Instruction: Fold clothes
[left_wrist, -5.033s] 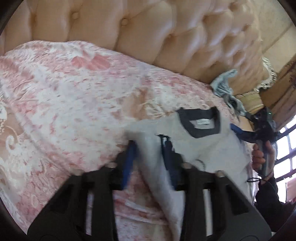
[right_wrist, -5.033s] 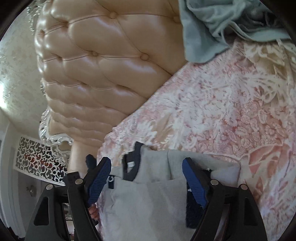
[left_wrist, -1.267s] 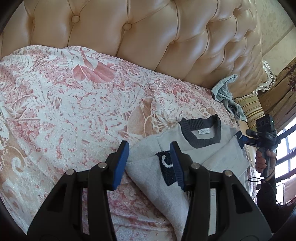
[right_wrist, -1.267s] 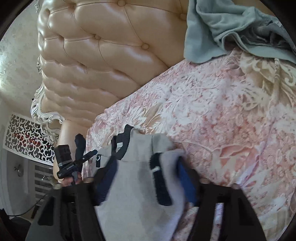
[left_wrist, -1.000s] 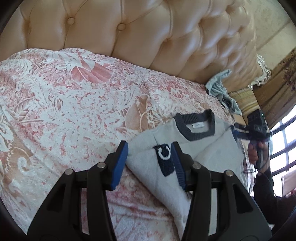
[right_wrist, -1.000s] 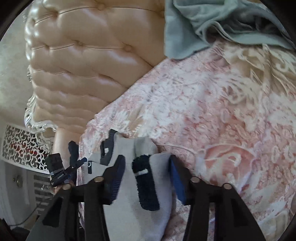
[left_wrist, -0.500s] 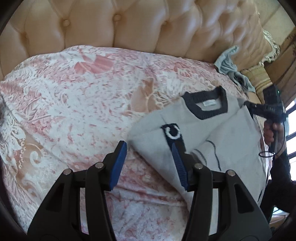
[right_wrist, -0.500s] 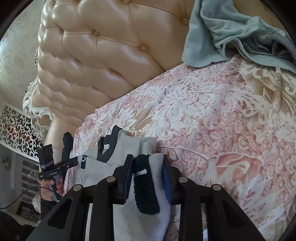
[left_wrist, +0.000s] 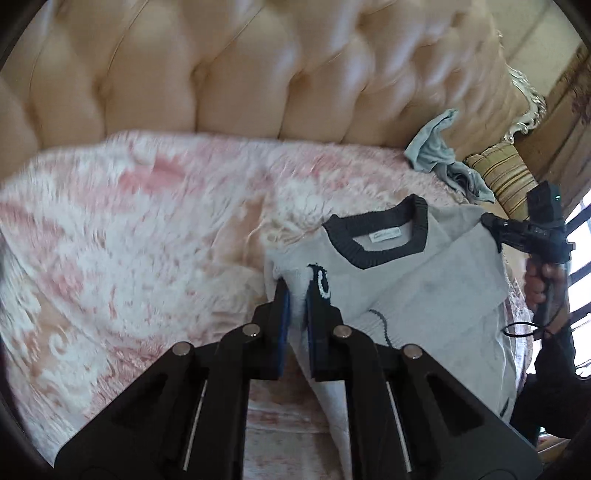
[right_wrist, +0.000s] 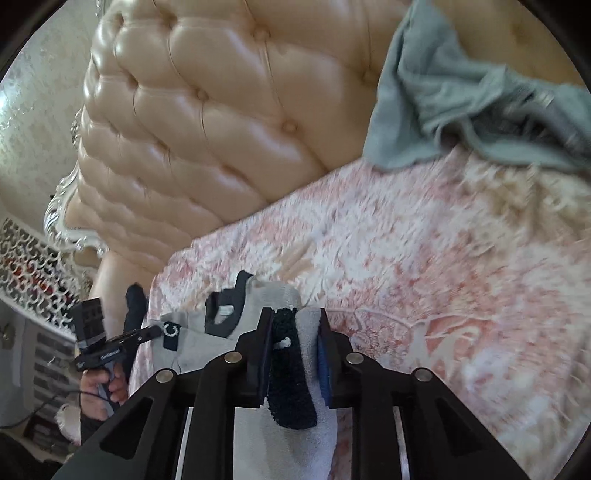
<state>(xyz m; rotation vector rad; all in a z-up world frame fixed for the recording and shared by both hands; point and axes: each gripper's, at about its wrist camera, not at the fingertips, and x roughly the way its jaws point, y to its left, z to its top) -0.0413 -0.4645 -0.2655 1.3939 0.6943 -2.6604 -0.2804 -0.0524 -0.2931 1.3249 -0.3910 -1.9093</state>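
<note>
A grey sweater with a dark collar lies on the pink floral bedspread. My left gripper is closing on the sweater's folded left edge, beside a dark patch with a white ring, and its pads press the cloth. In the right wrist view my right gripper is closing on the opposite folded edge, with grey fabric and a dark cuff pinched between its pads. Each gripper also shows in the other's view, held by a hand: the right gripper at the sweater's far shoulder, the left gripper at the left.
A tufted beige headboard rises behind the bed. A grey-green garment is heaped against it, next to a striped cushion. A window is at the right edge. Open bedspread stretches left of the sweater.
Both grippers' jaws have narrowed from wide apart onto the sweater's folded edges. Both hands have risen a little, lifting those edges off the bedspread.
</note>
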